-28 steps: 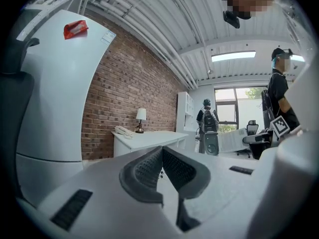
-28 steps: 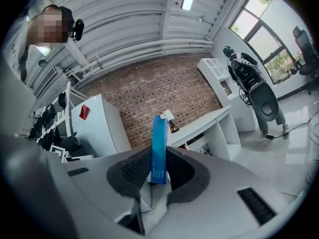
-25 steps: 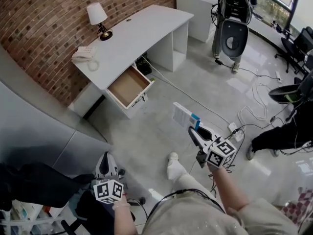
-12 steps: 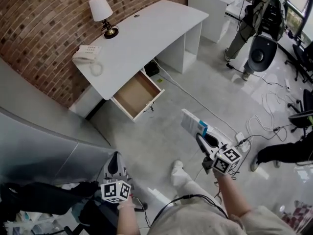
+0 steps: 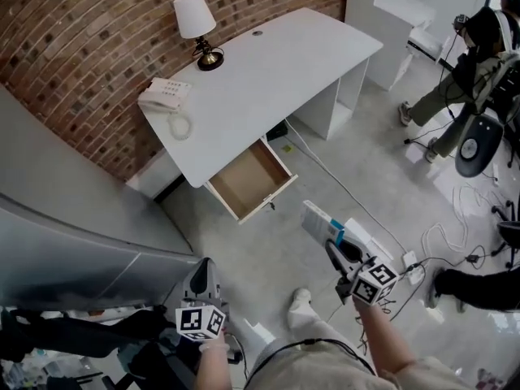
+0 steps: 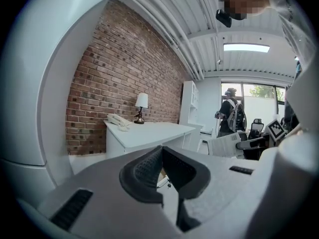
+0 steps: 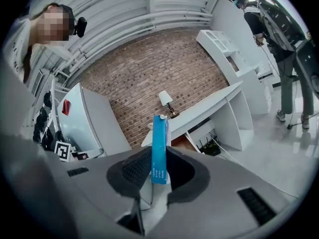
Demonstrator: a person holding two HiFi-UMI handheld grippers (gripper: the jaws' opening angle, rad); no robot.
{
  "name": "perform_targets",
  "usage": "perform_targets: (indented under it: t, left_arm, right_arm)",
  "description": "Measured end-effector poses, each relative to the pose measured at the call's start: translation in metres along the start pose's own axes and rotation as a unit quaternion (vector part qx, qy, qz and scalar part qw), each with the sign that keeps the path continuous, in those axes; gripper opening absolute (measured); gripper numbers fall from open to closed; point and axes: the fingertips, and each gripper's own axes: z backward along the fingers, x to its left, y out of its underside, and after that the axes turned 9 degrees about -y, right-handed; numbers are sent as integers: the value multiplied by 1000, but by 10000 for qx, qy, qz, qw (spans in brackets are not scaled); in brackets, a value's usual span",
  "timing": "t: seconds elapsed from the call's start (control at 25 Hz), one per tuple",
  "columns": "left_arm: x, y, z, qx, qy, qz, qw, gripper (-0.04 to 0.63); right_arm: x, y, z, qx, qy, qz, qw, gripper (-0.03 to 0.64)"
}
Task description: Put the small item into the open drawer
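Observation:
The small item is a flat white and blue box (image 5: pixel 319 221), held upright with my right gripper (image 5: pixel 334 242) shut on it above the grey floor. In the right gripper view the box's blue edge (image 7: pixel 159 146) stands between the dark pads. The open drawer (image 5: pixel 249 180), wood-lined and empty, sticks out from under the white desk (image 5: pixel 268 71), up and to the left of the box. My left gripper (image 5: pixel 205 268) hangs low at the bottom left with its pads together and nothing in them (image 6: pixel 161 156).
On the desk stand a lamp (image 5: pixel 196 23) and a telephone (image 5: pixel 165 96). A grey curved wall (image 5: pixel 65 218) runs along the left. Cables (image 5: pixel 455 242) and a power strip (image 5: pixel 410 266) lie on the floor at right, near a person (image 5: pixel 479 47) and a chair (image 5: pixel 475 140).
Both grippers have moved forward towards the desk, and the desk and drawer now sit closer and more central. The box has stayed in the right gripper. The person at right has walked further away.

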Motion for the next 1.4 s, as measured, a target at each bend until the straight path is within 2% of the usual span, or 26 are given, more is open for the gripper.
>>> perform_targets:
  t: [0.2, 0.48, 0.8, 1.12, 1.4]
  left_arm:
    - [7, 0, -25, -40, -113, 94, 9999, 6]
    - [25, 4, -54, 75, -46, 132, 9999, 6]
    - [40, 23, -111, 223, 148, 188, 9995, 6]
    - [58, 51, -151, 427, 279, 348, 9981, 6]
    - [77, 72, -171, 527, 215, 477, 9972, 6]
  right_arm:
    - [-11, -1, -40, 249, -263, -16, 9993, 89]
    - [-8, 8, -93, 426, -457, -120, 9980, 89]
    - [-15, 32, -158, 974, -523, 176, 9937, 89]
    - [-26, 63, -214, 1330, -491, 206, 9897, 89]
    - [-33, 87, -257, 1871, -378, 755, 9787, 89]
